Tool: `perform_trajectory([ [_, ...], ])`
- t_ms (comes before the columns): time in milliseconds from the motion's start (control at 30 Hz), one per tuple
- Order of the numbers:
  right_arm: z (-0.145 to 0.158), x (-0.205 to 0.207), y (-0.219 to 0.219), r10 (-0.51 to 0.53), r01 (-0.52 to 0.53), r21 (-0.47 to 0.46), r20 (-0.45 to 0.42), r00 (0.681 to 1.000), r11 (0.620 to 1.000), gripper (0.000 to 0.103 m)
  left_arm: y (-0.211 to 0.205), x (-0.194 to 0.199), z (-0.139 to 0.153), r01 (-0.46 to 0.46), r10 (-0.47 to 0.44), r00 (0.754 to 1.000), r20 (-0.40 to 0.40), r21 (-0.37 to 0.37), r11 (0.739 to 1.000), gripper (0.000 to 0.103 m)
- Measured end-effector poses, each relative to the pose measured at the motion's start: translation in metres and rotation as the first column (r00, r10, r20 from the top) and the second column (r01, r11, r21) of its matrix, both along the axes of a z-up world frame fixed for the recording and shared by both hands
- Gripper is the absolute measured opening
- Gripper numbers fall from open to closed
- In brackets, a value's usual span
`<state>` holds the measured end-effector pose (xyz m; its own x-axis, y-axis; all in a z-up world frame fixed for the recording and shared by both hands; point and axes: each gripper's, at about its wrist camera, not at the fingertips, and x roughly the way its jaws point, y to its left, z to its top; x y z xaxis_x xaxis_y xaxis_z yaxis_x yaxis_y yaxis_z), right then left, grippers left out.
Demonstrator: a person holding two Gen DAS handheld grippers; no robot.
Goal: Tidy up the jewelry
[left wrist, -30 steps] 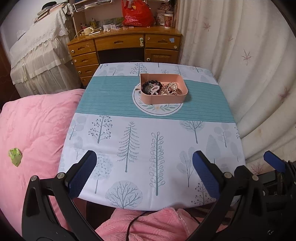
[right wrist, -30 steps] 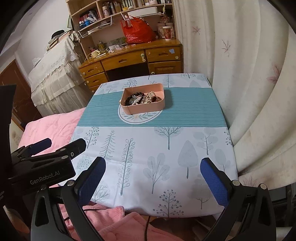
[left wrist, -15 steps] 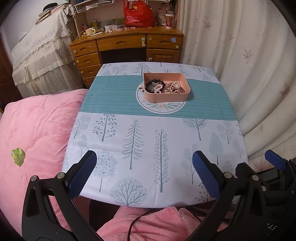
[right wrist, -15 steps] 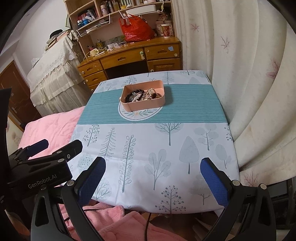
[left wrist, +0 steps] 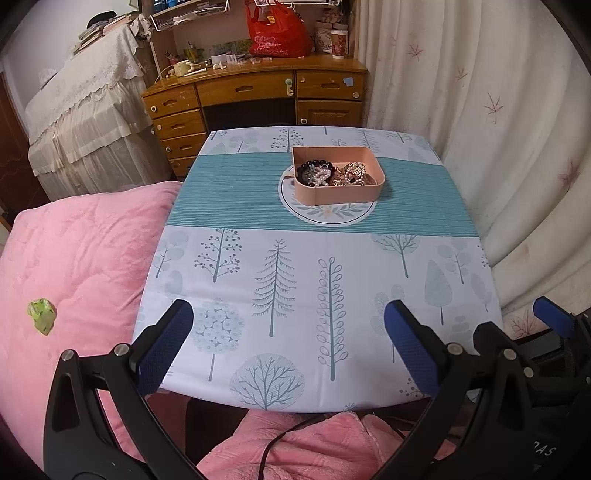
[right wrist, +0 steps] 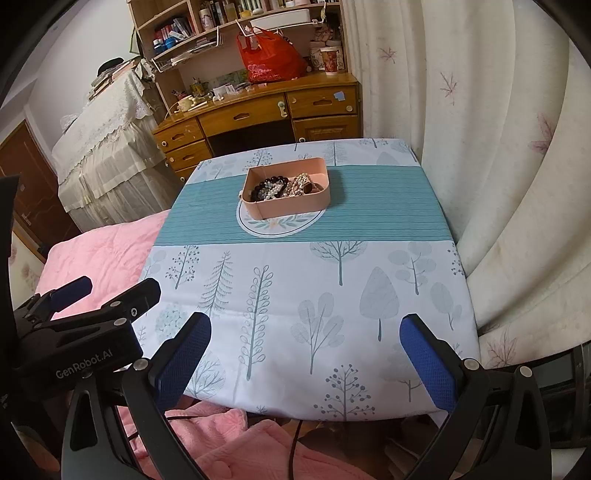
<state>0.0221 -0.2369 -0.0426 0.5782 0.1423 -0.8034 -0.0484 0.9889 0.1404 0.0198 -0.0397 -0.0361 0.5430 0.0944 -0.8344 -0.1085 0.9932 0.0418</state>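
Note:
A pink box (left wrist: 338,192) stands on the teal band of the tablecloth, over a round printed motif; it also shows in the right wrist view (right wrist: 286,204). It holds a tangle of jewelry (left wrist: 332,173): dark beads, pearls and gold pieces (right wrist: 284,186). My left gripper (left wrist: 288,345) is open and empty, held above the table's near edge. My right gripper (right wrist: 308,352) is open and empty too, near the same edge, to the right of the left one. Both are far from the box.
The small table (left wrist: 321,280) has a tree-print cloth. A pink quilt (left wrist: 77,266) lies to the left and below. A curtain (left wrist: 498,110) hangs on the right. A wooden desk (left wrist: 255,99) with a red bag (left wrist: 277,35) stands behind.
Both grippers have pulled back and risen a little, so the table and box sit lower and farther in view. Both stay open.

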Motion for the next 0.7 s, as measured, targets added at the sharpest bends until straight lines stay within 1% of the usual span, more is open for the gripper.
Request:
perform_trajectory([
  [600,-0.0048,-0.0043,0.0061,-0.002,0.002,-0.007,-0.008,1.000,1.000,0.103,0.0055,-0.0038,0.0014,-0.002,0.002,1.000,0.008,0.015,1.000,0.103],
  [700,-0.0048,-0.0043,0.0067,-0.006,0.006,-0.008,-0.009,1.000,1.000,0.103,0.0055,-0.0024,0.0076,0.000,0.000,1.000,0.020,0.016,1.000,0.103],
])
